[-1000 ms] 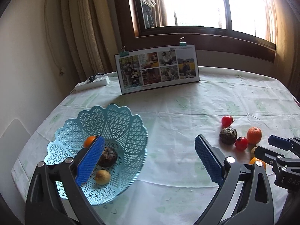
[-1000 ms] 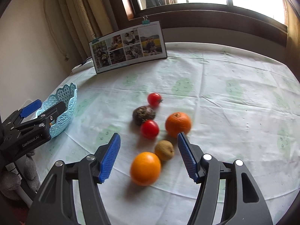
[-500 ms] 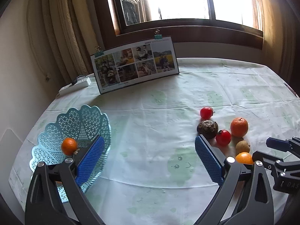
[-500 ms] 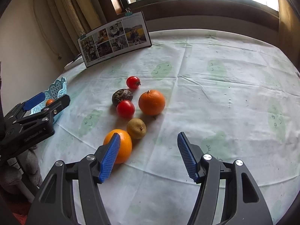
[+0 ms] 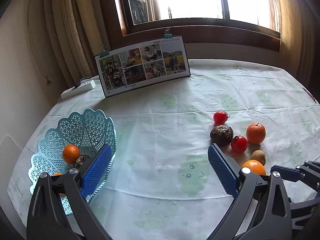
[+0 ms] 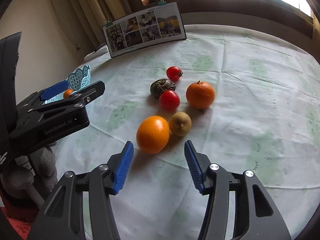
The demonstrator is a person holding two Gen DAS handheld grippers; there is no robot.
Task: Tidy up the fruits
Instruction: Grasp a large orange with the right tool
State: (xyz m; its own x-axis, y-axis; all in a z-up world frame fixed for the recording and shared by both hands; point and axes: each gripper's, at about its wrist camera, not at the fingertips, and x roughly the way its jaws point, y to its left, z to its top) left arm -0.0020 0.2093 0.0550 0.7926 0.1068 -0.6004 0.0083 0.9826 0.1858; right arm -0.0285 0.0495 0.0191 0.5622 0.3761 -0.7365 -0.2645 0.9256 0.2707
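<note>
While both grippers hang over the table with nothing in them, the fruit sits in two spots. Using the blue lace basket point(image 5: 84, 124) as the landmark: the left gripper point(image 5: 158, 166) is right next to it, jaws spread wide, one blue pad overlapping the basket's near rim. Inside the basket there's a small orange point(image 5: 71, 153) plus a dark round fruit point(image 5: 81, 160) touching it, and a bit of something orange lower down I can't really make out.

The rest of the pile is well off to the right of the basket on the tablecloth point(image 6: 250, 100): a big orange point(image 6: 153, 137), a brownish kiwi-looking fruit point(image 6: 180, 123) touching it, two tomatoes point(image 6: 169, 100) point(image 6: 174, 73), a dark wrinkly fruit point(image 6: 162, 87) and a stemmed orange point(image 6: 200, 94). The right gripper point(image 6: 159, 167) is at that pile, far from the basket, also wide open, its pads just short of the big orange and not touching it.

A photo board point(image 5: 143, 68) stands upright beyond the basket, near the window.
</note>
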